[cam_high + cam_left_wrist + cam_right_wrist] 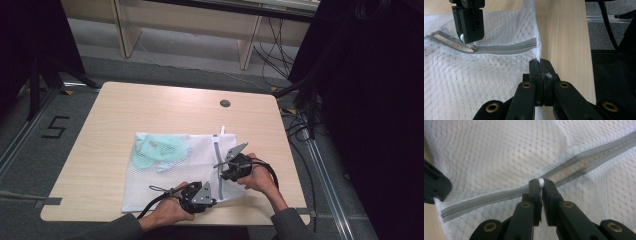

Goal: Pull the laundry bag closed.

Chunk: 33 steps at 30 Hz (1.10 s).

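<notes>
A white mesh laundry bag lies flat on the table with a mint-green garment inside it. Its grey zipper runs along the bag's right side. My right gripper is shut on the small white zipper pull, partway along the zipper; the stretch beyond the pull gapes open and the stretch toward the bag's near end is closed. My left gripper is shut on the bag's mesh edge by the zipper's closed end, near the table's front. In the high view the left gripper sits just below the right gripper.
The light wooden table has a round cable hole at the back right. Its right edge lies close beside the bag. Black cables and stand legs sit on the floor to the right.
</notes>
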### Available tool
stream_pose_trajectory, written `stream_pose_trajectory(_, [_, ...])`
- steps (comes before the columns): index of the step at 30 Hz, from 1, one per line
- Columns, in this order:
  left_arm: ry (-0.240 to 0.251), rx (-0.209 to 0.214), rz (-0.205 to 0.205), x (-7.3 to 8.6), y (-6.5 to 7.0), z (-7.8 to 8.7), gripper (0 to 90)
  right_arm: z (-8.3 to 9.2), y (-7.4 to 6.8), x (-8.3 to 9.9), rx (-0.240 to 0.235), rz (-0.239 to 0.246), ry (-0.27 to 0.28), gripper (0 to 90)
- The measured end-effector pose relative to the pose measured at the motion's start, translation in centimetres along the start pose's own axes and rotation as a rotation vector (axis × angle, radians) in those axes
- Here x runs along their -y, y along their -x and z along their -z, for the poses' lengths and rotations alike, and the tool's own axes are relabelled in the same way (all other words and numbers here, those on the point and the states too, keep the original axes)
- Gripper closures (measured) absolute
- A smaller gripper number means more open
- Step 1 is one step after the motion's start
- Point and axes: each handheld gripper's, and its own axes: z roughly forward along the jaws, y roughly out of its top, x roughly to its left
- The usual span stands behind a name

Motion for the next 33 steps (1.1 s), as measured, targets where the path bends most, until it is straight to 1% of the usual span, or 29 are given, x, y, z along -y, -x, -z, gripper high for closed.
stream_pose_trajectory(1, [0.003,0.001,0.0,0.0,0.0,0.0,88.7,0.0,0.1,0.0,0.012,0.01,0.007,86.7])
stream_pose_trajectory(2, [0.003,0.002,0.001,0.0,0.1,0.0,88.8,0.1,0.3,-0.1,0.007,0.013,0.001,86.7])
stream_pose_trajectory(4, [0.0,-0.003,-0.004,-0.1,0.1,0.1,88.7,0.0,0.3,-0.1,0.009,0.006,0.007,86.7])
stream_pose_trajectory(5, [0.0,-0.001,-0.001,-0.1,0.1,0.1,88.7,-0.1,0.4,-0.1,0.008,0.011,0.006,86.7])
stream_pose_trajectory(6, [-0.001,0.001,-0.002,-0.1,0.1,0.1,88.8,-0.2,0.6,-0.2,0.006,0.027,0.01,86.7])
stream_pose_trajectory(7, [-0.009,0.009,-0.008,-0.1,0.0,0.2,88.8,-0.1,0.4,-0.2,0.017,0.009,0.003,86.7])
stream_pose_trajectory(8, [0.002,0.009,0.003,-0.1,0.2,0.1,88.8,-0.1,0.5,-0.3,0.017,0.013,0.002,86.7])
stream_pose_trajectory(11, [0.003,0.011,0.0,-0.2,0.3,0.1,88.8,-0.1,0.8,-0.3,0.027,0.009,0.01,86.7])
stream_pose_trajectory(13, [0.003,0.01,-0.001,-0.1,0.3,0.1,88.7,-0.1,0.9,-0.3,0.026,0.014,0.01,86.7])
stream_pose_trajectory(14, [0.005,0.007,0.0,-0.1,0.3,0.1,88.8,-0.2,0.9,-0.4,0.023,0.009,0.01,86.7])
stream_pose_trajectory(15, [0.006,0.005,0.0,-0.1,0.3,0.1,88.8,-0.2,0.9,-0.4,0.026,0.016,0.012,86.7])
stream_pose_trajectory(16, [0.003,0.009,-0.009,-0.2,0.3,0.2,88.7,-0.3,0.9,-0.4,0.028,0.015,0.011,86.7])
stream_pose_trajectory(18, [0.002,0.006,-0.004,-0.2,0.3,0.2,88.8,-0.3,1.0,-0.5,0.034,0.018,0.011,86.7])
stream_pose_trajectory(22, [0.009,0.004,0.002,-0.2,0.4,0.2,88.8,-0.3,1.2,-0.6,0.029,0.016,0.008,86.7])
stream_pose_trajectory(23, [0.006,0.004,-0.001,-0.2,0.4,0.2,88.8,-0.3,1.2,-0.6,0.032,0.011,0.009,86.7])
stream_pose_trajectory(24, [0.005,0.006,0.0,-0.1,0.4,0.2,88.8,-0.3,1.2,-0.6,0.021,0.0,0.001,86.7])
stream_pose_trajectory(25, [0.003,0.007,-0.001,-0.1,0.4,0.2,88.8,-0.4,1.4,-0.6,0.033,0.017,0.015,86.7])
stream_pose_trajectory(27, [0.0,0.012,-0.001,-0.2,0.4,0.2,88.8,-0.4,1.5,-0.7,0.027,0.008,0.013,86.7])
stream_pose_trajectory(28, [-0.002,0.011,-0.004,-0.2,0.4,0.2,88.8,-0.4,1.5,-0.7,0.027,0.005,0.009,86.7])
stream_pose_trajectory(29, [-0.018,0.011,-0.024,-0.2,0.2,0.3,88.8,-0.4,1.5,-0.7,0.028,0.009,0.009,86.7])
stream_pose_trajectory(30, [-0.017,0.014,-0.019,-0.2,0.2,0.3,88.8,-0.4,1.5,-0.8,0.031,0.011,0.008,86.7])
stream_pose_trajectory(31, [-0.001,0.01,-0.001,-0.2,0.4,0.2,88.9,-0.4,1.6,-0.8,0.032,0.015,0.01,86.7])
stream_pose_trajectory(33, [0.002,0.013,0.004,-0.1,0.3,0.2,88.9,-0.5,1.7,-0.8,0.031,0.012,0.011,86.7])
